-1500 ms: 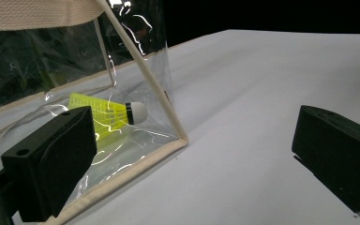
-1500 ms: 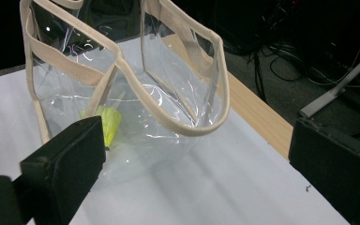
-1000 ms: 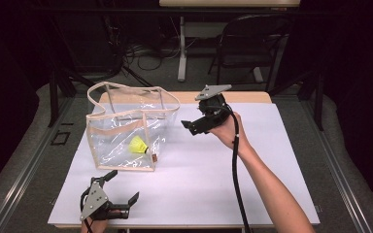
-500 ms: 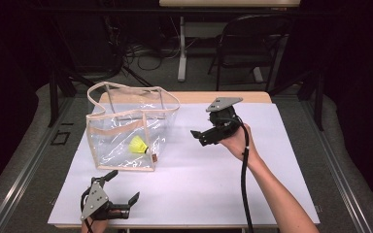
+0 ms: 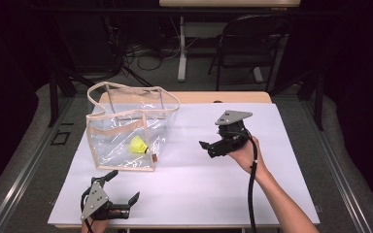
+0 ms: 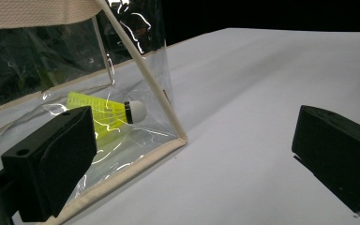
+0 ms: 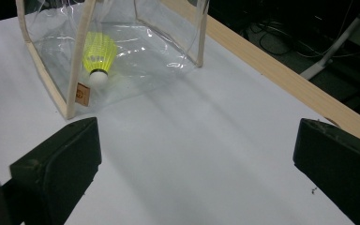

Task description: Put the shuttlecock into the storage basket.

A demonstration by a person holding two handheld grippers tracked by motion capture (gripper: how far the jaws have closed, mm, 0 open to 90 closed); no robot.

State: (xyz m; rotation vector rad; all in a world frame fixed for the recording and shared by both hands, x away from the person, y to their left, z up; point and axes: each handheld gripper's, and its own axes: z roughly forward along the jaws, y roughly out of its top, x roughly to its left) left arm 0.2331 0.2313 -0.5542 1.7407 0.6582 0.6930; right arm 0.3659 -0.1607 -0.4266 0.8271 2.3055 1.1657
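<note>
Yellow shuttlecock lies on the floor of the clear bag, at the bag's front right bottom corner, just behind the small tan tag there. Bag stands upright on the white tabletop, mouth open upward, cream strap handles looped above the rim. Right claw is held off the tabletop to the right of the bag, well apart from it, jaws spread wide and holding nothing; it aims toward the bag's right side. Left claw rests low in front of the bag near the tabletop's near edge, also released and empty, jaws spread. Step in hand, judged: shuttlecock looks delivered, both claws clear of the bag. To do it well, keep the right claw wide and move it away from the bag without snagging a handle, since the thin plastic walls would tip or slide easily; left claw can stay put, ready to steady the bag's front wall if it shifts. Shuttlecock long axis runs roughly flat along the bag floor, slightly tilted; white cork end points toward the bag's front right corner, yellow skirt flares back toward the bag's middle. In the left gripper view the shuttlecock has its cork toward the corner seam.
</note>
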